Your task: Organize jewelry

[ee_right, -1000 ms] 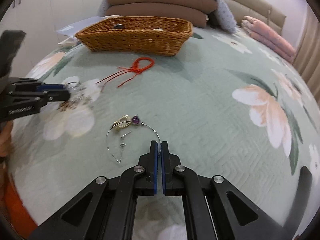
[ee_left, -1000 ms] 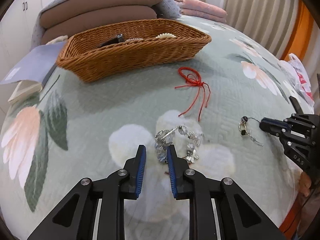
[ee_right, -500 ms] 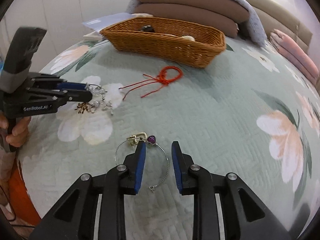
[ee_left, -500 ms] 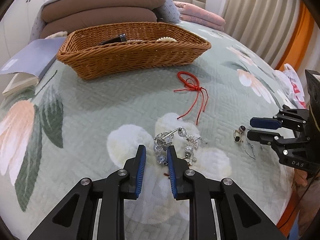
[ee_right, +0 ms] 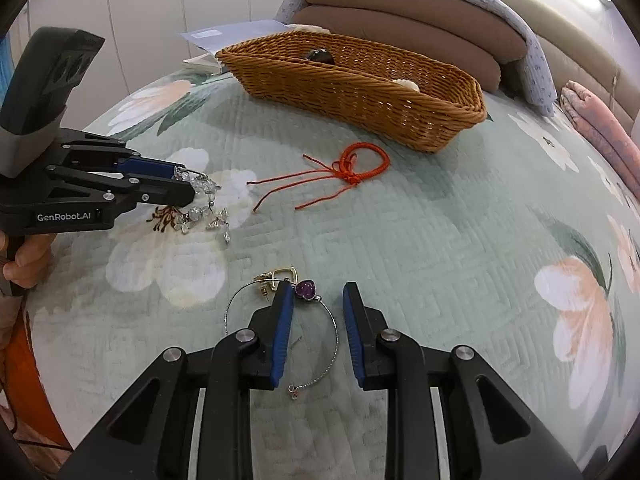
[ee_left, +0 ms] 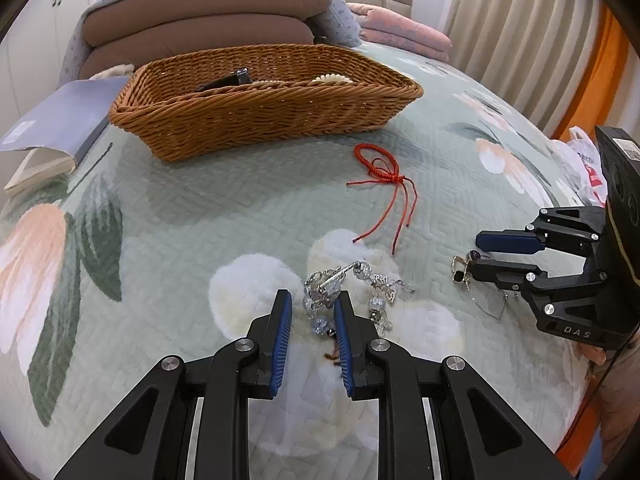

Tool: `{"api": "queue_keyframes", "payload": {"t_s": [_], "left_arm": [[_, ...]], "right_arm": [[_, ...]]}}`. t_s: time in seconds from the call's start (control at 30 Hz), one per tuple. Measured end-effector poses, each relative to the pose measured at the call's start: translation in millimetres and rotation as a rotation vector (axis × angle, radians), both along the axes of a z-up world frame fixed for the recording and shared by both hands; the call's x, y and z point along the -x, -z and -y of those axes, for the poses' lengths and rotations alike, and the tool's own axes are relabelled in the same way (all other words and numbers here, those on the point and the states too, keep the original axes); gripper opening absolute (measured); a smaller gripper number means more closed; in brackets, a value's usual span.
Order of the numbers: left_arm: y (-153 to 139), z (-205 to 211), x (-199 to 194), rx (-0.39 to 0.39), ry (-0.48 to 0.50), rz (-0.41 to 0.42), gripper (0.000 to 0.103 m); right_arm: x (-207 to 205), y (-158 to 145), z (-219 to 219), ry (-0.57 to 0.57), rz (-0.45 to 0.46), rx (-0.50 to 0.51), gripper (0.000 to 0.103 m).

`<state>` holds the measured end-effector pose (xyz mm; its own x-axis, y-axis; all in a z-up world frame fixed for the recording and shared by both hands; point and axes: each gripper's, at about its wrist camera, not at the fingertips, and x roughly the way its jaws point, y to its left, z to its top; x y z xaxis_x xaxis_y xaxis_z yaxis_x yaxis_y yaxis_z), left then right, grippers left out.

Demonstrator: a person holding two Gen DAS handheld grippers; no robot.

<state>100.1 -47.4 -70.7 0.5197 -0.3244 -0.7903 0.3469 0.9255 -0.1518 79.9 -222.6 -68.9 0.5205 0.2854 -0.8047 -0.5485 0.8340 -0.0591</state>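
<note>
A silver crystal bracelet (ee_left: 344,292) lies on the floral bedspread, one end between the open jaws of my left gripper (ee_left: 312,312); it also shows in the right wrist view (ee_right: 200,204). My right gripper (ee_right: 316,300) is open around a thin silver chain with a purple heart pendant (ee_right: 306,290) and a gold clasp (ee_right: 280,274). In the left wrist view the right gripper (ee_left: 476,252) stands open at that necklace (ee_left: 460,272). A red cord bracelet (ee_left: 384,184) (ee_right: 352,170) lies loose between both and the wicker basket (ee_left: 260,112) (ee_right: 360,92).
The basket holds a dark item (ee_left: 228,80) and a white piece (ee_left: 332,78). A grey booklet (ee_left: 56,116) lies left of it. Stacked brown cushions (ee_left: 200,28) and pink bedding (ee_left: 400,32) sit behind. The bed edge drops off at the right.
My right gripper has opened from shut and now straddles the pendant chain. My left gripper opened a little wider around the crystal bracelet. Both views shifted slightly.
</note>
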Motion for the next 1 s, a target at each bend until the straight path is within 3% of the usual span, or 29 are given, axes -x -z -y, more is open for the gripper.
{"api": "queue_keyframes", "payload": {"t_s": [0.1, 0.17, 0.27, 0.3, 0.33, 0.77, 1.0], "left_arm": [[0.1, 1.4, -2.4, 0.002, 0.000, -0.001, 0.022], [0.1, 2.6, -2.7, -0.001, 0.000, 0.005, 0.022], [-0.4, 3.4, -1.1, -0.003, -0.002, 0.016, 0.020], [-0.8, 3.4, -0.6, -0.002, -0.002, 0.020, 0.012], [-1.2, 2.7, 0.4, 0.003, -0.004, 0.023, 0.011], [-32.6, -8.0, 13.8, 0.135, -0.001, 0.137, 0.011], [-61.8, -16.3, 13.5, 0.200, 0.012, 0.194, 0.011]], "right_arm": [[0.8, 0.2, -3.7, -0.017, 0.011, 0.011, 0.025], [5.2, -0.2, -6.0, -0.037, 0.019, 0.007, 0.011], [10.7, -1.4, -5.1, -0.023, 0.040, 0.005, 0.011], [12.7, -3.3, -3.0, -0.018, 0.044, -0.010, 0.011], [15.2, -5.8, -0.5, -0.014, 0.049, -0.028, 0.011], [35.4, -55.7, 14.9, 0.044, 0.153, -0.108, 0.011], [21.3, -89.3, 9.9, 0.069, 0.224, -0.141, 0.011]]}}
